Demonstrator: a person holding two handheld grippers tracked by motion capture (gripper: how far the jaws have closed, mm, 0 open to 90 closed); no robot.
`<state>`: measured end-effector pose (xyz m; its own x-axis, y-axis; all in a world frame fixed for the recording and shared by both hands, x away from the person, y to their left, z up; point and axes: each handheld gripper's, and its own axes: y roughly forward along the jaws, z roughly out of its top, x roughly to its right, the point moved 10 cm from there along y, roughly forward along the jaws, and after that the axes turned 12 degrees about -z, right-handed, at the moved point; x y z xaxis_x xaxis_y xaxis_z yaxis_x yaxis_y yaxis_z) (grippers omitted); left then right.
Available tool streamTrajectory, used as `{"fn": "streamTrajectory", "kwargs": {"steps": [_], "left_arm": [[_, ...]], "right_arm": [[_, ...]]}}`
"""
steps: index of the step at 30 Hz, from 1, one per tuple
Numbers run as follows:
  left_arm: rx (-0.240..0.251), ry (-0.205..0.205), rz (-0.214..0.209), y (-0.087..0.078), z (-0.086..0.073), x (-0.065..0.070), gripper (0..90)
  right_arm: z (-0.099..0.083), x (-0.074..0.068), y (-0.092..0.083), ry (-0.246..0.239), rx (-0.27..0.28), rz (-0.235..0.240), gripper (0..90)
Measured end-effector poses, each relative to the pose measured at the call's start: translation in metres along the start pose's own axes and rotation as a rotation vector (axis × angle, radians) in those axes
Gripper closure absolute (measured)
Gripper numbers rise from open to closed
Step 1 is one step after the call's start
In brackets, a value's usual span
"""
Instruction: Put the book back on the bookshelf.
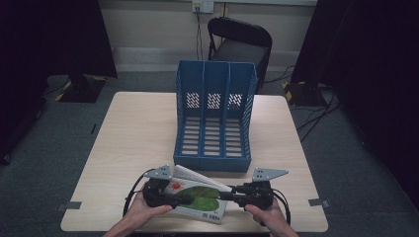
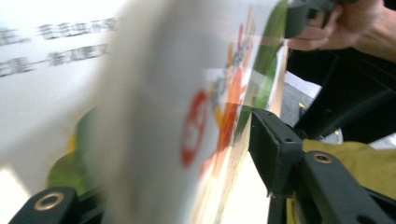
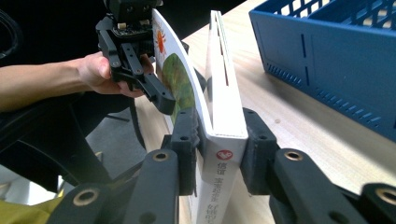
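Both tongs meet over a book [image 1: 197, 197] at the near edge of the bench [image 1: 138, 133], at about six o'clock from the blue file rack [image 1: 215, 118]. In my right tongs [image 3: 219, 149] the jaws are clamped on the book's spine end, pads pressed flat against both sides, so the book stands on edge between them with its white spine facing me. Its front cover [image 3: 180, 84] bows away from the page block, leaving a gap that widens toward the far end.

At that far end, toward eleven o'clock in the right gripper view, my left tongs [image 3: 154, 88] reach around the bowed cover. In the left gripper view the cover [image 2: 196, 116] fills the space between the jaws, blurred and very close; the right-hand jaw stands clear of it, with daylight between pad and paper, so I read those tongs as open around the cover rather than pinching it.

From above, the book lies between my two hands, green and orange cover up, just in front of the rack's open trays, close to the rack but not touching it.
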<state>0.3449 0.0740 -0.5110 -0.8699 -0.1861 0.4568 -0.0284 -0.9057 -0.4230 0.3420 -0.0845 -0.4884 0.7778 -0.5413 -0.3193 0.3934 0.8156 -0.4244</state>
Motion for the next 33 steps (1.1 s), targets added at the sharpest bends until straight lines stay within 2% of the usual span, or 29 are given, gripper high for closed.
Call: {"fn": "streamTrajectory", "kwargs": {"steps": [3,5,11,15,19,20,24,27,33], "left_arm": [[0.055,-0.006,0.052,-0.016,0.006,-0.006,49.1],[0.084,-0.018,0.068,-0.027,0.007,-0.010,48.3],[0.092,-0.027,0.070,-0.035,0.006,-0.013,45.8],[0.115,-0.028,0.105,-0.045,0.007,-0.016,42.4],[0.105,-0.034,0.138,-0.046,0.005,-0.024,40.0],[0.083,-0.036,0.147,-0.042,0.003,-0.027,39.7],[0.029,-0.008,0.163,-0.031,-0.001,-0.028,41.6],[0.009,0.013,0.165,-0.025,-0.002,-0.027,44.3],[-0.015,0.037,0.170,-0.017,-0.002,-0.027,45.7]], "right_arm": [[0.001,0.000,-0.002,-0.003,0.001,-0.001,73.7],[0.001,0.001,-0.003,-0.006,0.001,0.000,74.4],[0.003,-0.002,-0.004,-0.051,-0.008,-0.019,74.8],[0.005,-0.001,-0.009,-0.076,-0.005,-0.036,75.0],[0.006,-0.002,-0.012,-0.104,-0.003,-0.053,75.0],[0.005,-0.003,-0.013,-0.118,-0.004,-0.055,75.0],[0.000,-0.008,-0.015,-0.159,-0.007,-0.065,75.0],[-0.001,-0.013,-0.015,-0.187,-0.005,-0.073,74.9],[-0.003,-0.016,-0.014,-0.189,0.009,-0.071,73.5]]}}
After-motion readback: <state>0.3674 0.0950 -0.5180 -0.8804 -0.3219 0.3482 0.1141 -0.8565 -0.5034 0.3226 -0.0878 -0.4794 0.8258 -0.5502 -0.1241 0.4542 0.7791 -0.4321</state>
